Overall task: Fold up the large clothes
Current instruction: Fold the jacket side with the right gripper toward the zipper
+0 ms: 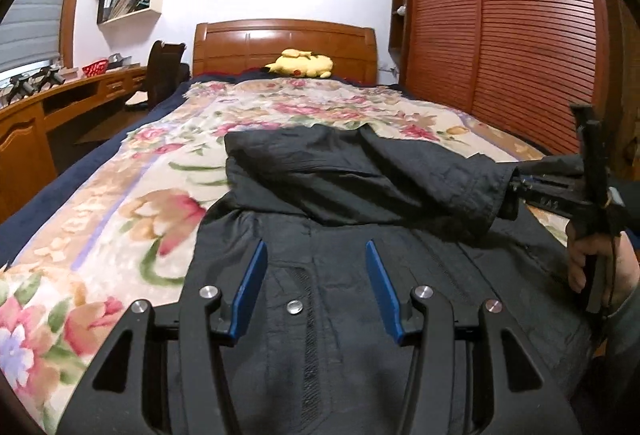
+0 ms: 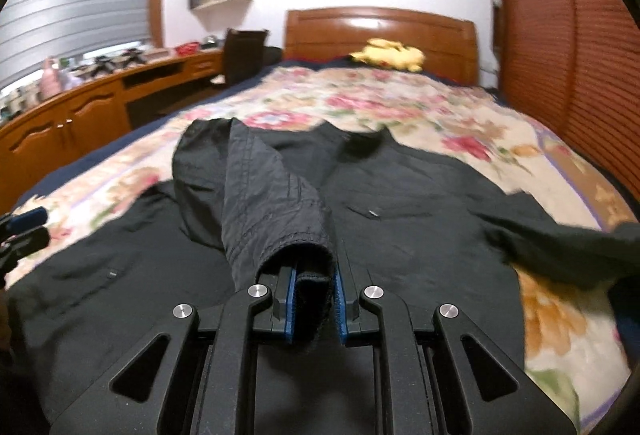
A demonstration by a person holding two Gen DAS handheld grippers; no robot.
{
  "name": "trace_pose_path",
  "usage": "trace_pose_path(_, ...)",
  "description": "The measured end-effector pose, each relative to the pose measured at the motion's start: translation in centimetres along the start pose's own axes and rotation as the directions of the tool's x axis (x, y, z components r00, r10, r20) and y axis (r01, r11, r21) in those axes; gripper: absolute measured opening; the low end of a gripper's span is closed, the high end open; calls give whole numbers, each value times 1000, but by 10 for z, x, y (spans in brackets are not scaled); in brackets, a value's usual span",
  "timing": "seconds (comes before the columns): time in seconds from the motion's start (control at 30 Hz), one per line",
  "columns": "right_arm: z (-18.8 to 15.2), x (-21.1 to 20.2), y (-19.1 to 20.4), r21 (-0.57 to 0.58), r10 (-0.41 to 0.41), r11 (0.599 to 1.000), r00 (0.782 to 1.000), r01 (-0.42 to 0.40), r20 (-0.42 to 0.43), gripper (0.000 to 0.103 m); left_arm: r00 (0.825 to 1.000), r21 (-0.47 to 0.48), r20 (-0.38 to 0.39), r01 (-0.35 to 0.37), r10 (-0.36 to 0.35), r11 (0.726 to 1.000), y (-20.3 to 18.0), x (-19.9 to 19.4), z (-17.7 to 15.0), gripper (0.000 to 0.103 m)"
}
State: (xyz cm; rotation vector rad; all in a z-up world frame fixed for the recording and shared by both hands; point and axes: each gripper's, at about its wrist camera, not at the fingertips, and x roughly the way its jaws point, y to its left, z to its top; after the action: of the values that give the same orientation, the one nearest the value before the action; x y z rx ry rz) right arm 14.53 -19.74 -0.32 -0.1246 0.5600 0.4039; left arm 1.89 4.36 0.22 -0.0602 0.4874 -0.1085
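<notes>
Right tongs [image 2: 314, 309] pinching ribbed sleeve cuff [image 2: 312, 259], left tongs [image 1: 316, 287] spread over crinkled black jacket [image 1: 360, 315]

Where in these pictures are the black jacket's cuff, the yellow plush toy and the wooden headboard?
jacket cuff [image 2: 298, 241]: right wrist view, on the stitched hem.
yellow plush toy [image 1: 300, 64]: left wrist view, on its body.
wooden headboard [image 1: 240, 47]: left wrist view, on its left panel.
</notes>
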Motion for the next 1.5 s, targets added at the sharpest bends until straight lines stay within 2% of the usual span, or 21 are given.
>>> trace_pose_path(0.23,-15,1,-25,7,-74,997,996,74,-47,18,1000,6,3,28,-28,1000,-12,3,2,50)
trace_pose_path(0.3,-14,-4,-24,-6,-94,996,995,94,-31,24,1000,9,4,28,-28,1000,-13,4,3,50)
trace_pose_path(0.37,-13,-13,-25,-20,-119,993,993,119,-7,42,999,6,4,34,-34,999,-14,5,3,50)
trace_pose_path(0.43,-12,-20,-24,-22,-130,991,991,131,11,55,999,5,2,37,-37,999,-15,5,2,50)
trace_pose_path(0.53,-10,-29,-22,-13,-115,993,993,116,32,60,999,9,0,43,-43,999,-17,7,3,50)
trace_pose_path(0.67,-4,-19,-5,-78,-63,995,998,63,-8,60,999,18,1,48,-48,999,-20,10,5,50)
trace_pose_path(0.87,-2,0,18,-198,-78,978,995,63,-66,60,998,24,-4,58,-57,998,-21,12,6,50)
trace_pose_path(0.97,1,3,23,-212,-80,975,994,61,-80,60,999,35,-6,48,-48,998,-23,12,5,50)
trace_pose_path(1.13,6,12,30,-217,-32,976,991,3,-130,60,1000,45,8,30,-31,999,-22,10,5,50)
trace_pose_path(1.27,-1,29,35,-234,-26,972,978,-24,-208,60,999,29,2,37,-37,999,-17,10,5,50)
trace_pose_path(1.5,-22,64,28,-298,-122,954,942,25,-313,60,999,35,-1,37,-37,999,-18,9,5,50)
